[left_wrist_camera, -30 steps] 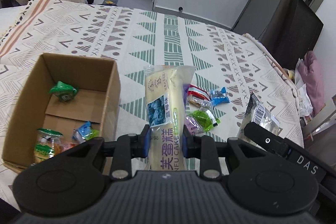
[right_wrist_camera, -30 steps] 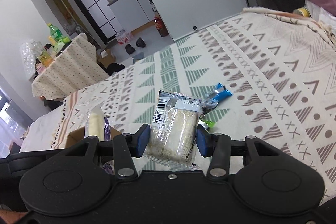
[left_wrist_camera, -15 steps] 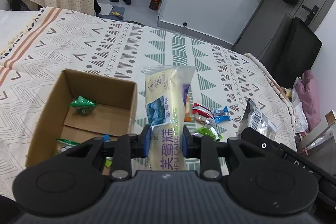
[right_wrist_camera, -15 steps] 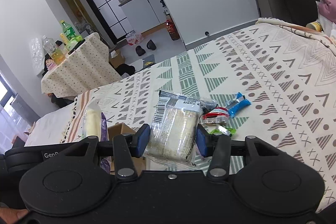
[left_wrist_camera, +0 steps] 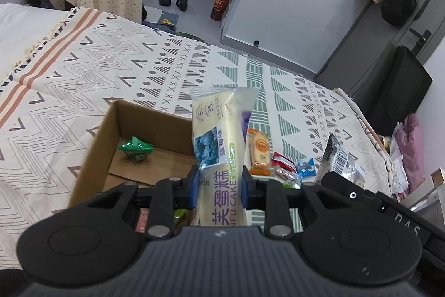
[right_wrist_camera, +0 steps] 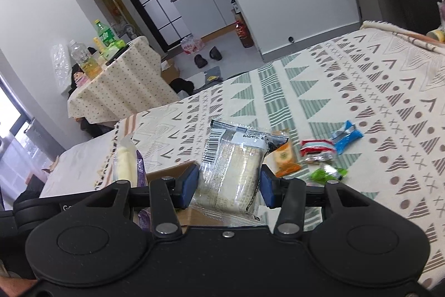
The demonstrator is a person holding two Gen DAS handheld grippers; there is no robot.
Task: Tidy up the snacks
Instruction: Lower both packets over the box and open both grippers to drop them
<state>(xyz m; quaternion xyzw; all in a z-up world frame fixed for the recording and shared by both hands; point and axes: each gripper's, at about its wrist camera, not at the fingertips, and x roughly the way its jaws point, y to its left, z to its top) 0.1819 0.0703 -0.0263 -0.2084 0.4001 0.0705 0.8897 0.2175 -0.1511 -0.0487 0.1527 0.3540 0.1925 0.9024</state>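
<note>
Since a second ago both claws have lifted and drawn back from the open brown cardboard box, so that more of the patterned cream-and-green bedspread and the room behind now show, and a flat orange snack packet has come into sight just right of the box. The left claw is clamped on a tall cream-yellow cake packet, upright between its blue pads, above the box's near right corner; its wrapper reads "NFU CAKE" under large Chinese characters, with "5" and "35" in a printed circle near the top and a blue picture of berries. The right claw is clamped on a clear plastic packet of pale layered cake, held right of the box; a barcode and a line of small print, too small to read, show on its top edge. Inside the box, by its far wall, lies a small green wrapped sweet. Right of the box, on the bedspread, lies a small heap of loose snacks: a red-and-white packet, a blue wrapper and a bright green wrapper. The right claw's body bears the letters "DAS".
</note>
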